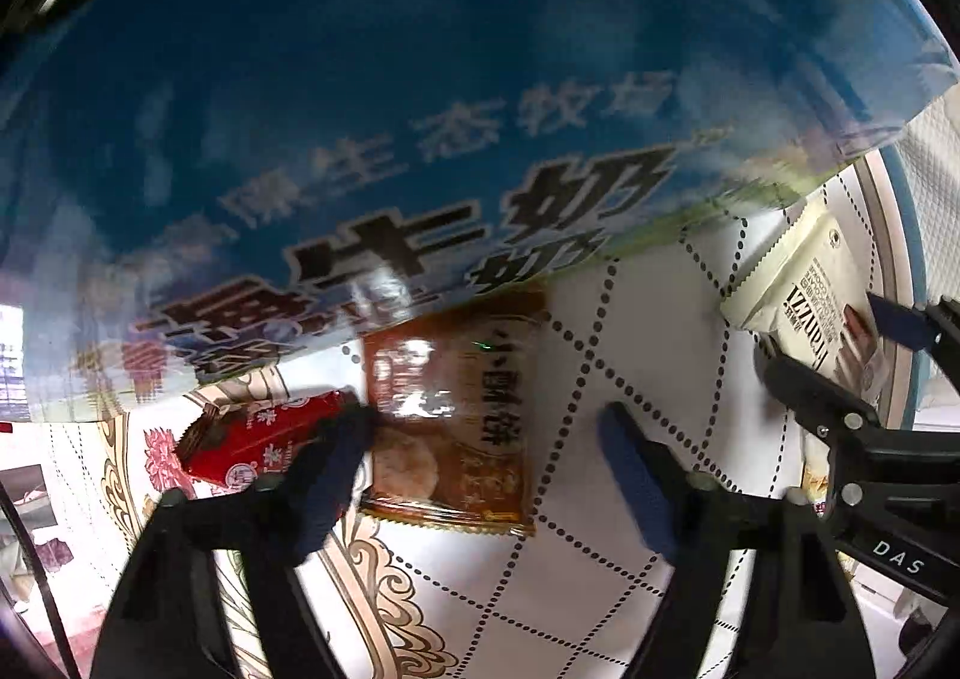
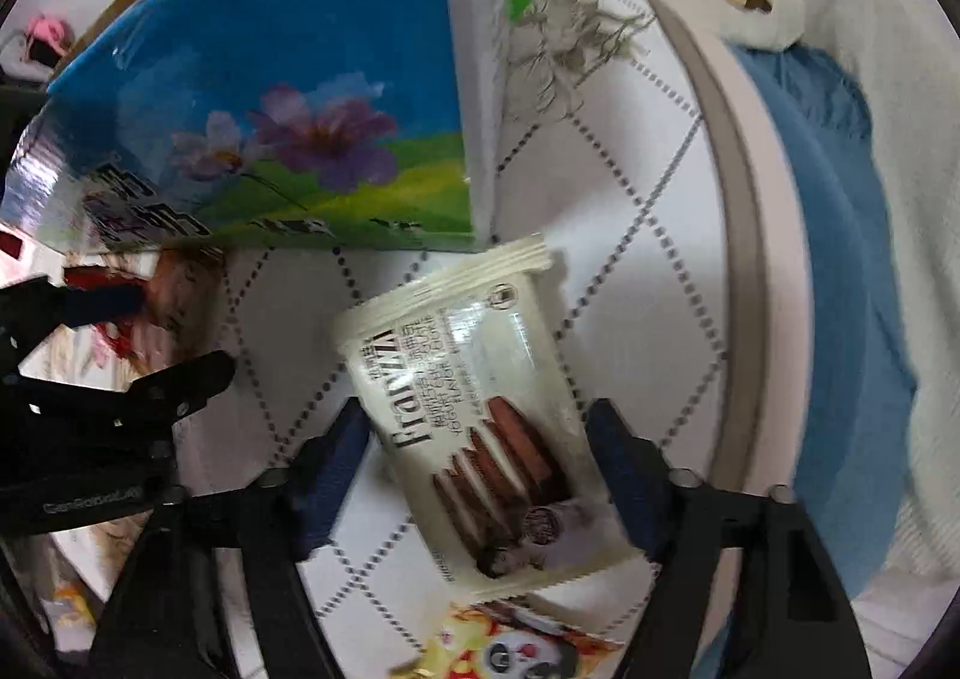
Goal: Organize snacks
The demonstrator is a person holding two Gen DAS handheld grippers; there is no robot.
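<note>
- left gripper (image 1: pixel 486 463) points down over the table (image 1: pixel 648 319), jaws part open. the brown biscuit packet (image 1: pixel 450 415) lies flat between them, nearer the left pad; right pad stands clear of it. not gripped yet.
- red packet (image 1: pixel 264 439) lies just beside it at 9 o'clock; the blue milk carton (image 1: pixel 420 78) stands at 12 o'clock.
- right gripper (image 2: pixel 480 475) part open, straddling the white franzzi wafer packet (image 2: pixel 480 427); pads sit just beside its long edges, contact uncertain.
- judgement: both packets light, foil-slick, crinkly; contents brittle.
- take hold across the short width at mid-body, gentle squeeze; sealed ends would flop and slip.
</note>
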